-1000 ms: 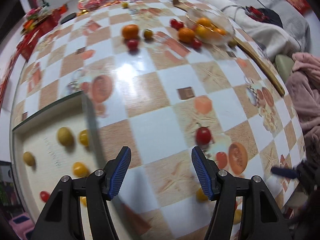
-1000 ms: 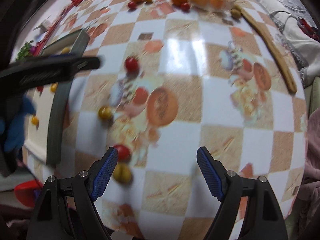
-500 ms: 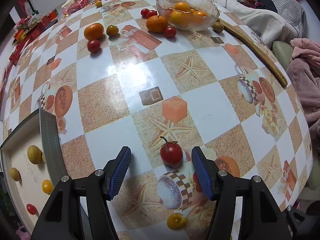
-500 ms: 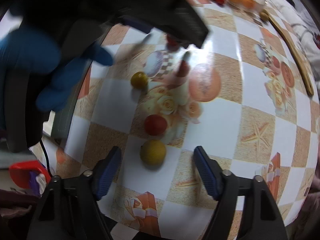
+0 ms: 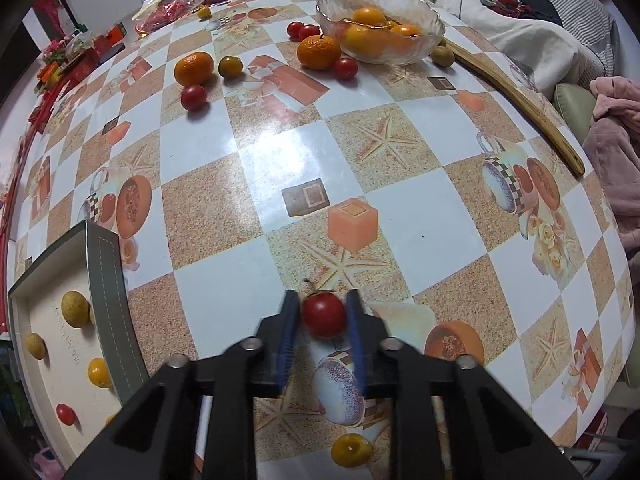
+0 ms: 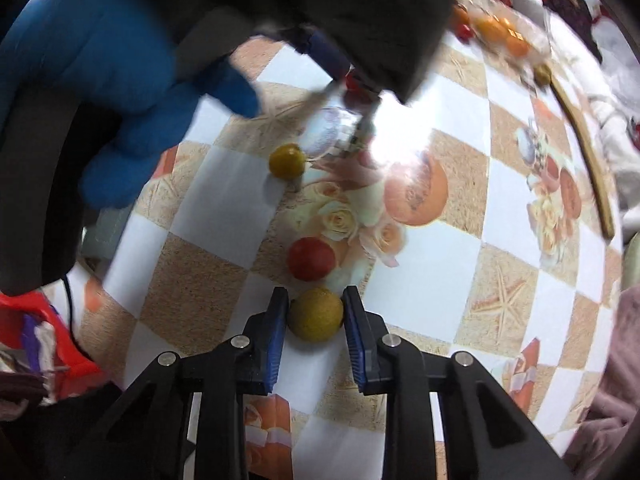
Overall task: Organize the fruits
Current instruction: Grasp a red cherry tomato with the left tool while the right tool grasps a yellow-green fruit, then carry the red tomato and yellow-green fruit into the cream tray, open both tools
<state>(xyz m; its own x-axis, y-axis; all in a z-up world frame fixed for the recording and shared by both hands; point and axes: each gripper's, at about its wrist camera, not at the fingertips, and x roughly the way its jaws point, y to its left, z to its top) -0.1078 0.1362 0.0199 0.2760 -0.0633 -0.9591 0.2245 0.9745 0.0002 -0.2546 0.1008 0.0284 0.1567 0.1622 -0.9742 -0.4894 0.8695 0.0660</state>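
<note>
My left gripper (image 5: 323,312) is shut on a red cherry tomato (image 5: 324,315) low on the table, its blue pads touching both sides. My right gripper (image 6: 316,312) is shut on a yellow-green round fruit (image 6: 316,313) on the table. A red tomato (image 6: 311,258) lies just beyond it, and a small yellow fruit (image 6: 286,161) farther off. A glass bowl (image 5: 424,40) with oranges stands at the far side. A white tray (image 5: 48,360) at the left holds several small yellow and red fruits.
Loose oranges (image 5: 193,68) and tomatoes (image 5: 194,97) lie near the bowl. A wooden stick (image 5: 520,100) lies along the right edge. A small yellow fruit (image 5: 351,449) lies below my left gripper. The gloved left hand (image 6: 132,80) fills the upper left of the right wrist view.
Both grippers have gone from open to shut: the left closed on the red cherry tomato, the right moved forward and closed on the yellow-green fruit.
</note>
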